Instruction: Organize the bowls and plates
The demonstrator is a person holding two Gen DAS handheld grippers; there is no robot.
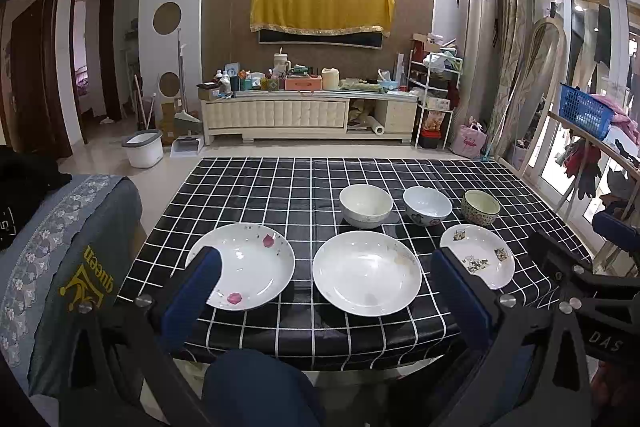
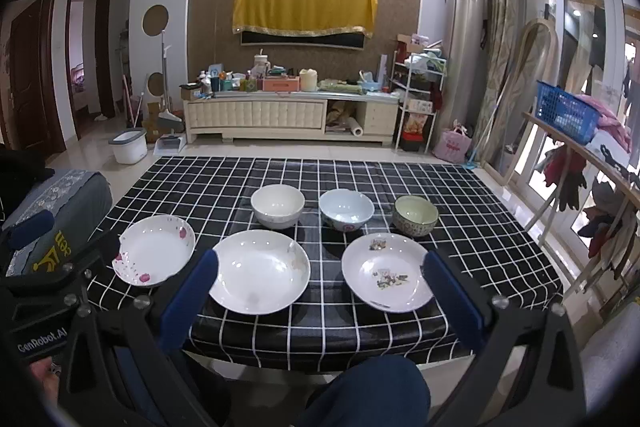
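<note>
Three plates lie in a front row on the black checked table (image 1: 256, 187): a pink-flower plate (image 1: 244, 265) (image 2: 154, 251), a plain white plate (image 1: 366, 273) (image 2: 260, 271), and a plate with a dark pattern (image 1: 478, 255) (image 2: 386, 273). Behind them stand a white bowl (image 1: 366, 206) (image 2: 277, 206), a pale blue bowl (image 1: 427, 205) (image 2: 346, 209) and a green-rimmed bowl (image 1: 480, 207) (image 2: 415, 215). My left gripper (image 1: 326, 263) is open and empty, held above the table's near edge. My right gripper (image 2: 320, 265) is open and empty, beside it on the right.
A grey cushion (image 1: 68, 267) sits left of the table. A wooden rack with a blue basket (image 1: 586, 109) stands on the right. A TV cabinet (image 1: 308, 115) and a white bucket (image 1: 144, 147) are across the floor. My knees (image 2: 368, 391) are below the table's edge.
</note>
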